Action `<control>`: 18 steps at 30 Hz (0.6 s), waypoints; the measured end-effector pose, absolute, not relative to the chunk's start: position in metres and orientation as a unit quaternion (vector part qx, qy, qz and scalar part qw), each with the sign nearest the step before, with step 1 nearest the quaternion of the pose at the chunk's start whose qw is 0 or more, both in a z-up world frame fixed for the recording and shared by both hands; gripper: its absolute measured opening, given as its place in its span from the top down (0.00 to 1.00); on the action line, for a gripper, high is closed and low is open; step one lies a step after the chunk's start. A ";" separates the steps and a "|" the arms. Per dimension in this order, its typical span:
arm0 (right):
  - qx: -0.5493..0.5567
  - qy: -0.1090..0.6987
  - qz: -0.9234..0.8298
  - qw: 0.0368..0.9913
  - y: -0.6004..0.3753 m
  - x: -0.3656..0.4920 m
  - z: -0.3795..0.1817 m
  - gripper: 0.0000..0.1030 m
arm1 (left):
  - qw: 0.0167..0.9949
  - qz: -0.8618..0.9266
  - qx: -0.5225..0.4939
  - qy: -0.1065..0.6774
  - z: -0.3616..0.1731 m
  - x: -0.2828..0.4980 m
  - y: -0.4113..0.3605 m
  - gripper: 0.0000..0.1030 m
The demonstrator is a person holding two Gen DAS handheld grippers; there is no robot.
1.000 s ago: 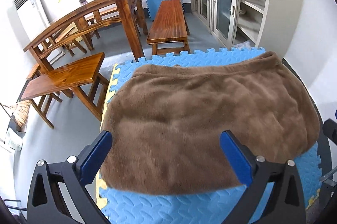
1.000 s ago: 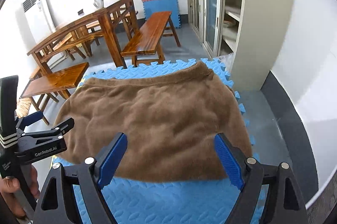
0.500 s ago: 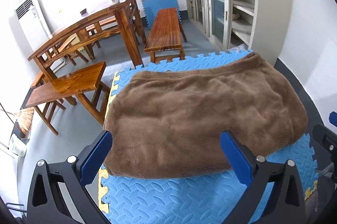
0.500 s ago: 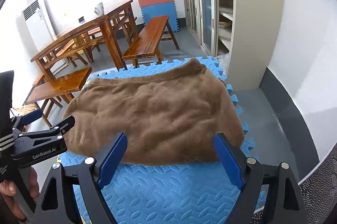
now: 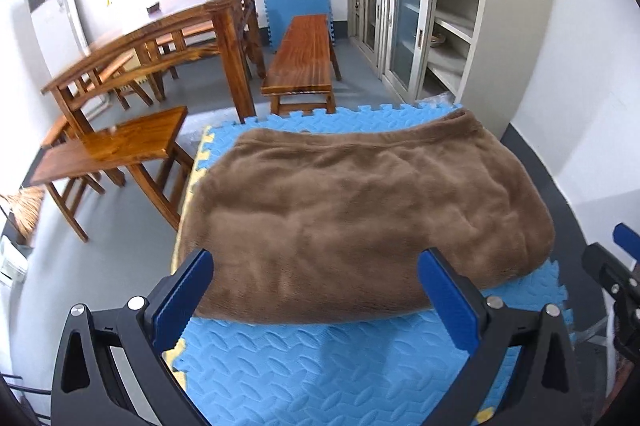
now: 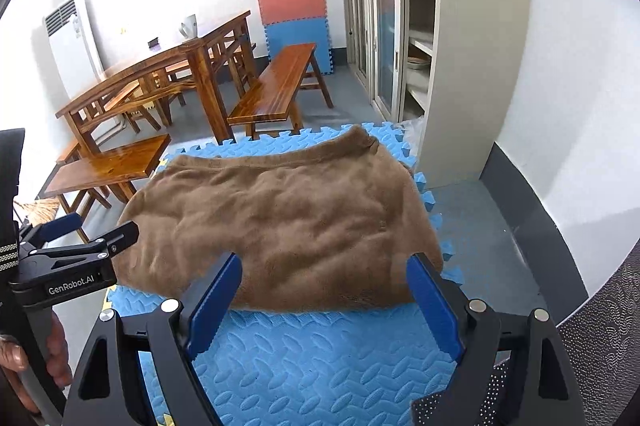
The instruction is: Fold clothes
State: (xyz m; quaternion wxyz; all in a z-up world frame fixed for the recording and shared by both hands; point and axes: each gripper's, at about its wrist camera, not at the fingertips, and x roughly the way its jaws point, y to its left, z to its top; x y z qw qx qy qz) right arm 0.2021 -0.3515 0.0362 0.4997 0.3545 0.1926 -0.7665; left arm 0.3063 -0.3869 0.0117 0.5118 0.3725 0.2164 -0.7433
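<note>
A brown fleece garment (image 5: pixel 360 218) (image 6: pixel 280 226) lies folded flat on a blue foam mat (image 5: pixel 320 370) (image 6: pixel 320 354) on the floor. My left gripper (image 5: pixel 316 266) hovers open over the garment's near edge, blue pads wide apart, nothing between them. My right gripper (image 6: pixel 324 274) is also open above the near right part of the cloth, touching nothing. In the right wrist view the left gripper (image 6: pixel 72 246) shows at the left edge, held by a hand (image 6: pixel 24 378).
Wooden benches (image 5: pixel 304 58) (image 5: pixel 108 150) and a long wooden table (image 5: pixel 160 38) stand beyond the mat. A grey cabinet with glass doors (image 6: pixel 400 38) is at the right, a white wall close behind it. Grey floor surrounds the mat.
Both grippers have drawn back and slightly up from the garment; more blue mat now shows in front of its near edge. The garment has not moved.
</note>
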 end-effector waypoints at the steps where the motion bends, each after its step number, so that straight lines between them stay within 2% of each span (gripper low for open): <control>1: 0.355 0.192 -0.766 0.500 -0.351 0.202 0.037 0.16 | 0.513 -0.743 0.373 0.215 0.012 0.307 -0.386 0.00; 18: 0.322 0.208 -0.775 0.503 -0.347 0.218 0.049 0.16 | 0.514 -0.740 0.378 0.215 0.008 0.309 -0.373 0.00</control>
